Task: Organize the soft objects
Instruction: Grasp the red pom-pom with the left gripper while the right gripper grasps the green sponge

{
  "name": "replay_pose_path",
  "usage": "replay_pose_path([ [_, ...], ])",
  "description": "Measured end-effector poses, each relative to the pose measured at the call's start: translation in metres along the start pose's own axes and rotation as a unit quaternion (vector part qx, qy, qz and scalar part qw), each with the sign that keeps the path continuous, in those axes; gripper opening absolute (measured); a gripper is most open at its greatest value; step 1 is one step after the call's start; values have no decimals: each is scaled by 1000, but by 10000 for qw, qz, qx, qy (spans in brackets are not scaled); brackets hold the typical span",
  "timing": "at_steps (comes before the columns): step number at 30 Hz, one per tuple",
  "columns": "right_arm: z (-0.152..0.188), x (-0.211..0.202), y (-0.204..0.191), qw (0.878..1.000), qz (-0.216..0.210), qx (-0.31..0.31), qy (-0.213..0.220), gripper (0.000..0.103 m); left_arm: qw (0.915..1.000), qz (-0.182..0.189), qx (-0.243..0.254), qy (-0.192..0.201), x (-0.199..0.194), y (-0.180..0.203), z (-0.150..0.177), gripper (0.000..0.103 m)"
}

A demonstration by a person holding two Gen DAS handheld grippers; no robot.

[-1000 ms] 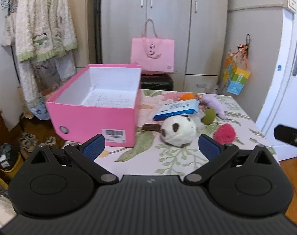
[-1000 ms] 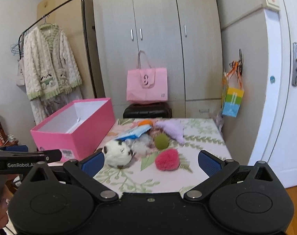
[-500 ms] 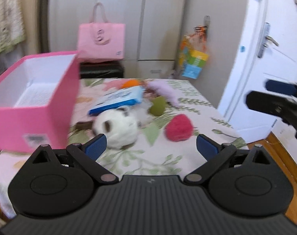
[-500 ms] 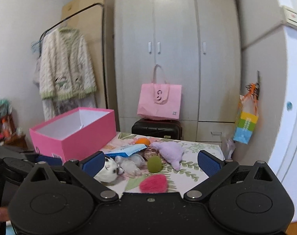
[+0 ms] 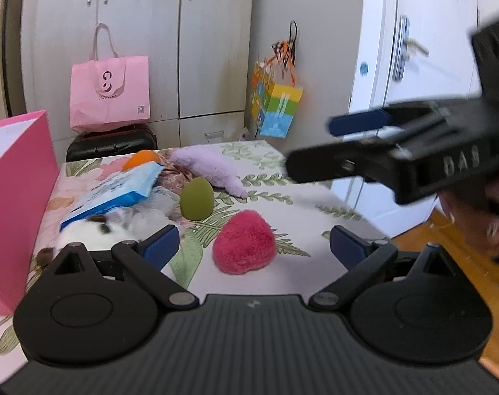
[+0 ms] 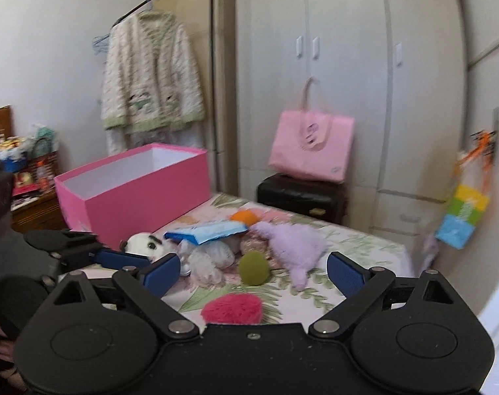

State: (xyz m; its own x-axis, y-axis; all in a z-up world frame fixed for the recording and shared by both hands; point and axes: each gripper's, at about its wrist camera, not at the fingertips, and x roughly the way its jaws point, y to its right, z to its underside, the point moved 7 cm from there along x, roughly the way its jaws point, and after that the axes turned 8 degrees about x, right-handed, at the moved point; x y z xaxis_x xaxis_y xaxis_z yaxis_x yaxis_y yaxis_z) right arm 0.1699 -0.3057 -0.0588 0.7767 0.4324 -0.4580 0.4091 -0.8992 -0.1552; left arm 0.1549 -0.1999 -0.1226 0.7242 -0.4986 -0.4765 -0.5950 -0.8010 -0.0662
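Hovering grippers: left gripper (image 5: 253, 244) and right gripper (image 6: 253, 272), both spread wide, holding nothing.
Plush toys, centre frame: one fuzzy pink heart-shaped plush (image 5: 245, 246), one olive-green egg-shaped plush (image 5: 196, 198), one lilac plush (image 5: 206, 168).
Box, left edge: one open pink cardboard box (image 6: 134, 186).

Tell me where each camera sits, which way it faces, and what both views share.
Left wrist: sits on the left tool, faces across the floral table toward the wardrobe and door; shows its own open fingers, plus the right tool entering from the right.
Right wrist: sits on the right tool, faces the table, pink box and clothes rack; shows its own open fingers, and the left tool at left.
Shared: the red plush, green ball, purple plush, pink bag.
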Motion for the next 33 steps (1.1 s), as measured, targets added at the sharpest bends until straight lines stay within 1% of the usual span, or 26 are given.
replay_pose_path([
  [1, 0, 9, 4, 9999, -103, 33, -94, 96, 10000, -34, 65, -31, 7, 2, 2, 95],
  [4, 3, 34, 18, 9987, -305, 138, -390, 90, 9994, -184, 230, -191, 27, 6, 5, 91],
  [8, 11, 69, 31, 9955, -543, 128, -766, 85, 9989, -230, 140, -388, 44, 6, 10, 87],
  [11, 11, 87, 35, 9912, -893, 135, -967, 84, 9984, -223, 80, -513, 53, 4, 13, 77],
  [12, 11, 93, 35, 9896, -1001, 90, -1029, 83, 9981, -222, 57, -576, 55, 3, 15, 67],
  [13, 11, 97, 34, 9883, -1074, 42, -1081, 81, 9976, -217, 4, -663, 58, 1, 17, 60],
  [15, 12, 109, 32, 9861, -1104, 9, -1243, 81, 9964, -106, -197, -815, 63, -2, 21, 59],
  [16, 13, 116, 32, 9846, -1106, 65, -1354, 80, 9969, -107, -226, -752, 63, -2, 20, 58],
  [18, 17, 127, 31, 9812, -1187, 114, -1517, 76, 9969, -132, -215, -747, 63, -2, 20, 57],
  [21, 21, 139, 32, 9807, -1146, 127, -1580, 69, 9973, -150, -138, -702, 65, -1, 21, 53],
  [24, 20, 150, 39, 9806, -1154, 277, -1563, 59, 9977, -177, -65, -657, 67, 0, 20, 50],
  [25, 21, 152, 40, 9800, -1179, 321, -1574, 49, 9977, -175, -84, -648, 67, -1, 19, 49],
  [26, 22, 153, 41, 9786, -1256, 387, -1582, 43, 9977, -162, -114, -642, 67, -1, 19, 49],
  [27, 23, 153, 41, 9779, -1310, 436, -1567, 43, 9978, -147, -134, -636, 67, -2, 19, 48],
  [33, 23, 143, 36, 9815, -1236, 312, -1430, 42, 9977, -53, -235, -633, 62, -2, 18, 47],
])
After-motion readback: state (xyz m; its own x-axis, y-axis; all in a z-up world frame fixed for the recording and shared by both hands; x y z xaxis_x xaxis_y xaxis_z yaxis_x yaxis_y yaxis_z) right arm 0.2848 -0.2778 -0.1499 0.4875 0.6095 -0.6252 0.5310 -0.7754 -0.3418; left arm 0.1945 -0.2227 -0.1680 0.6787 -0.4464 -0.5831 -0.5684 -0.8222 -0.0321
